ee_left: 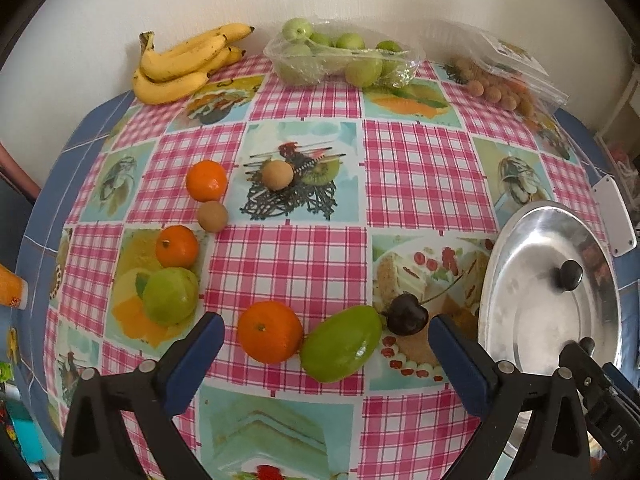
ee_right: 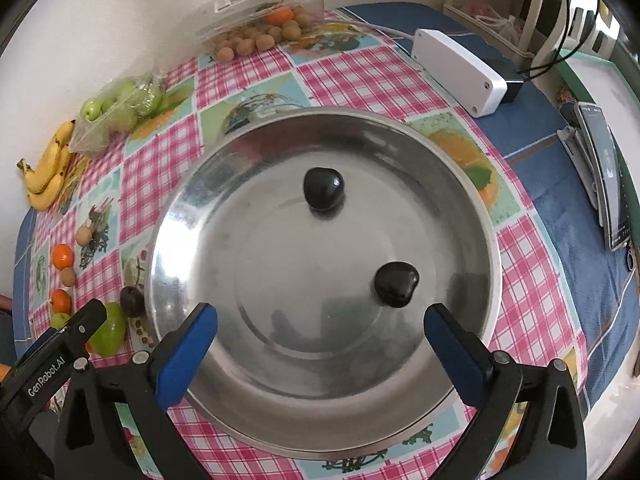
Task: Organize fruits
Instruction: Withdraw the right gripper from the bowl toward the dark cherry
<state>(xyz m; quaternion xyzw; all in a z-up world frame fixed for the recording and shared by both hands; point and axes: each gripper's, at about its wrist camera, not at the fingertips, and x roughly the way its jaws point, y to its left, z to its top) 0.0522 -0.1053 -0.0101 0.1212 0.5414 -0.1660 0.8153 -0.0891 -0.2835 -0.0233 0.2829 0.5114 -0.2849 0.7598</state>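
Pink-checked oilcloth with printed fruit panels covers the counter (ee_left: 296, 256), which backs onto a pale wall.

From my left wrist, my left tongs (ee_left: 326, 340) stand spread wide and hold nothing. Right between their tips lie a mandarin (ee_left: 269, 331) and a long green fruit (ee_left: 341, 344), the two touching, and a dark cherry (ee_left: 407, 314) with its stem rests against the green fruit's far end. Beyond my left finger sit a green apple (ee_left: 171, 295), two more mandarins (ee_left: 177, 246) and two small brown longans (ee_left: 213, 216). At the far edge are a bunch of bananas (ee_left: 188, 62), a bag of green fruit (ee_left: 340, 56) and an open clear box of longans (ee_left: 496, 80). Off to the right of the tongs is the steel dish (ee_left: 520, 312).

From my right wrist, my right tongs (ee_right: 320, 328) are also spread and empty, hovering over the steel dish (ee_right: 224, 160). Two dark cherries lie inside it: one just ahead of my right finger (ee_right: 396, 284), another farther in (ee_right: 323, 189). A white box (ee_right: 456, 72) sits beyond the dish.

I judge cherries are being gathered into the dish, with one just let go. The next move seems to call for taking the remaining cherry off the cloth, closing gently on it without nudging the green fruit it leans on, then carrying it right to the dish.
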